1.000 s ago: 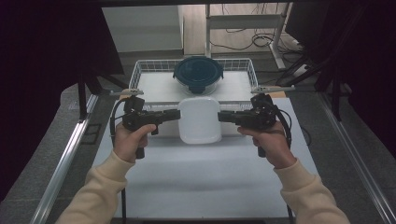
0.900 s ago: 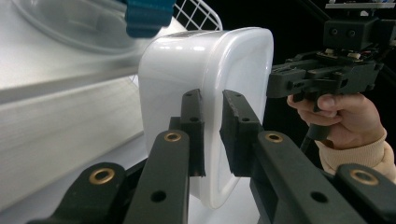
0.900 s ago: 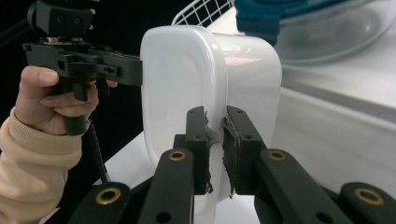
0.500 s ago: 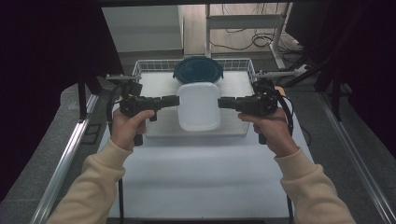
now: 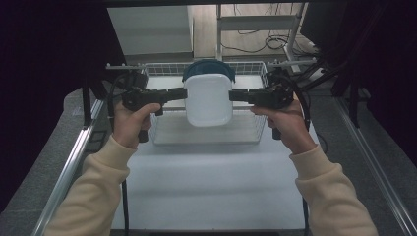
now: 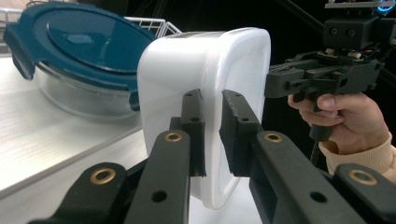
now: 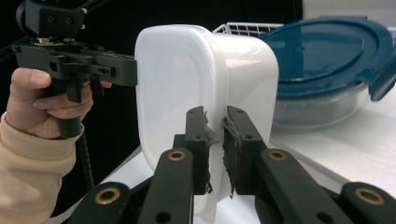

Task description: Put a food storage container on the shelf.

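Each pair of fingers pinches a thin edge of the white container (image 5: 208, 98): the left gripper (image 6: 212, 135) clamps the rim on one side, the right gripper (image 7: 215, 149) the rim on the opposite side, so the box hangs between the two hands above the wire basket (image 5: 255, 129), clear of the table (image 5: 206, 187).

The hold looks narrow. Only the pad tips bite the lip, and the smooth plastic could slide out if either hand pulls outward or twists against the other. If the hands drift apart, one side would likely let go and the box would swing from the other and drop into the basket. If lowered without care, it could also knock the round glass dish with the blue lid (image 6: 74, 51) that sits close behind it.

The high view gives the layout: both hands level, the box centred between them, the blue lid peeking out behind its top edge. The gripper views show what that one cannot, namely how little rim lies between the pads, and that the right gripper's pads look worn and frayed, which may weaken their bite.
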The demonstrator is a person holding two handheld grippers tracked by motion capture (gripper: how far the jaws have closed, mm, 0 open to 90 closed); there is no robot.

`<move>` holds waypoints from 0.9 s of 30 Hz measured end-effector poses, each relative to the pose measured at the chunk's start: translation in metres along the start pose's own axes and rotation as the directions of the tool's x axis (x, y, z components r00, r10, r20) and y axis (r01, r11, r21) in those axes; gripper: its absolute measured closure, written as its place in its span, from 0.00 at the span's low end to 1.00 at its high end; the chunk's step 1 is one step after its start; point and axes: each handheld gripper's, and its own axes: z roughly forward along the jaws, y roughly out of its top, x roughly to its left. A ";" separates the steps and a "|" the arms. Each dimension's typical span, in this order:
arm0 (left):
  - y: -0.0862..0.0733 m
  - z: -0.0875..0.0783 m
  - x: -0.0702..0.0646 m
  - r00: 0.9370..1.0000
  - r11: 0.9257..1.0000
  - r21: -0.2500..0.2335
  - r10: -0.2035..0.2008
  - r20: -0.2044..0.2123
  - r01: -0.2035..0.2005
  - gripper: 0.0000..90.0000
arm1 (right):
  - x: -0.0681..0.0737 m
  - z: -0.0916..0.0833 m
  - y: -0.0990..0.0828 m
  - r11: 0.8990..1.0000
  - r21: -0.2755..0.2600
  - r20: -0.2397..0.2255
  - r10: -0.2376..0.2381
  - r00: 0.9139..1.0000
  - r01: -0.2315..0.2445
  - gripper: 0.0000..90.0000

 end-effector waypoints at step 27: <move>0.066 0.003 0.019 1.000 1.000 -0.001 -0.023 0.012 0.023 0.89 | -0.012 0.007 0.069 1.000 0.002 0.021 0.015 1.000 -0.015 0.88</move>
